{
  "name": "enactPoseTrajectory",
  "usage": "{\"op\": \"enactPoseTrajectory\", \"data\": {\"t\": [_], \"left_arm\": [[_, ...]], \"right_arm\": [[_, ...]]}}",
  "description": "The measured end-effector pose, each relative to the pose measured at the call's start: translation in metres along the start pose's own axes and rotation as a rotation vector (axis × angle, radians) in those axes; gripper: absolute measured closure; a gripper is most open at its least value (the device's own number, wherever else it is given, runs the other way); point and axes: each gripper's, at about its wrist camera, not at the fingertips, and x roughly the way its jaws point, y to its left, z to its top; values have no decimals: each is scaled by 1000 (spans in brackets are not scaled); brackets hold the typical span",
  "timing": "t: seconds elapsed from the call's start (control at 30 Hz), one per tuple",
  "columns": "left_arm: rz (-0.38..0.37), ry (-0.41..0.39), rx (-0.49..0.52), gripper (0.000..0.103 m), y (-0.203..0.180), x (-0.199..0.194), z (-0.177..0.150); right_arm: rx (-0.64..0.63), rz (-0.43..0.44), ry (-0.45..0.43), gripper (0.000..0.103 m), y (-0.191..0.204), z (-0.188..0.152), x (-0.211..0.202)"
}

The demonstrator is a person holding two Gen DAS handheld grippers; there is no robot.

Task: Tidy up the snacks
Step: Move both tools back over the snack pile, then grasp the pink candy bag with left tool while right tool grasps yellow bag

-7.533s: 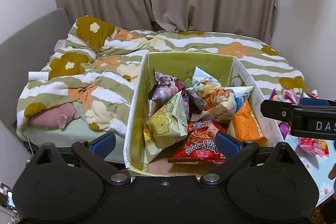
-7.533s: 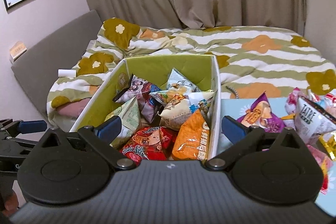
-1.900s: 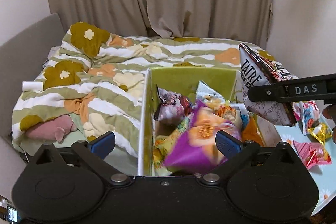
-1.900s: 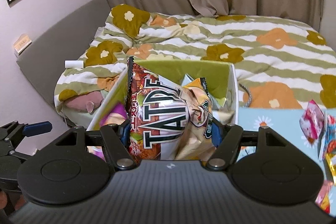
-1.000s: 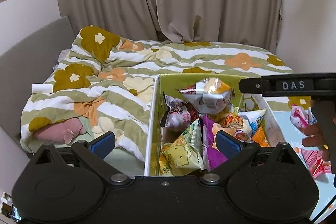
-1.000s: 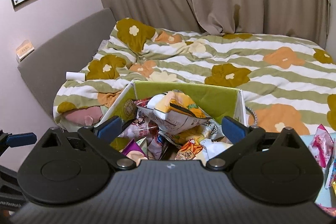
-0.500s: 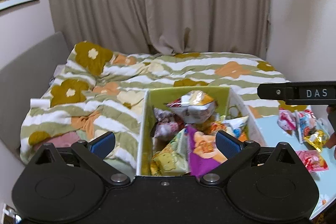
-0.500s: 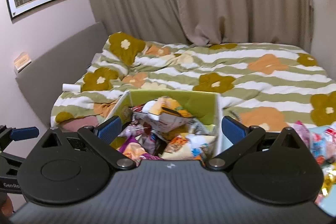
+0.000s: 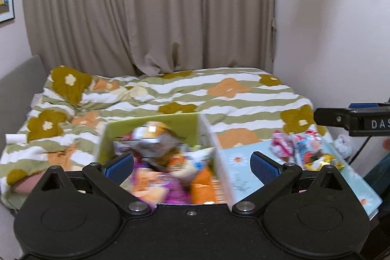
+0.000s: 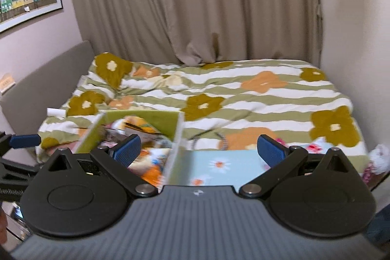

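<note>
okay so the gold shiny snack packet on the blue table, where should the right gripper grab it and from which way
Judging by its crumpled, low pose, pinch a raised foil edge of the gold packet from above with the right hand-held gripper, which is open. It lies at the near edge of the snack pile, so come from the near side.

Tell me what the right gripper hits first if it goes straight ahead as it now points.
Probably the floral-striped bed quilt: the open right gripper points over the light-blue flowered tabletop, though depth is unclear.
</note>
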Motion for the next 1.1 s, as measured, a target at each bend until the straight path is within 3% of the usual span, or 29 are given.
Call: {"op": "enactPoseTrajectory", "data": {"t": [0.3, 0.6, 0.8, 1.1], "left_arm": [[-81, 108, 5, 0, -109, 45, -5], [-160, 257, 8, 0, -197, 113, -34], [-162, 338, 21, 0, -231, 163, -59], [-130, 445, 18, 0, -238, 217, -90]], "right_arm": [[22, -62, 56, 0, -118, -24, -16], [17, -39, 161, 0, -212, -53, 13], [-2, -14, 230, 0, -246, -75, 50], [-38, 33, 294, 0, -258, -97, 108]]}}
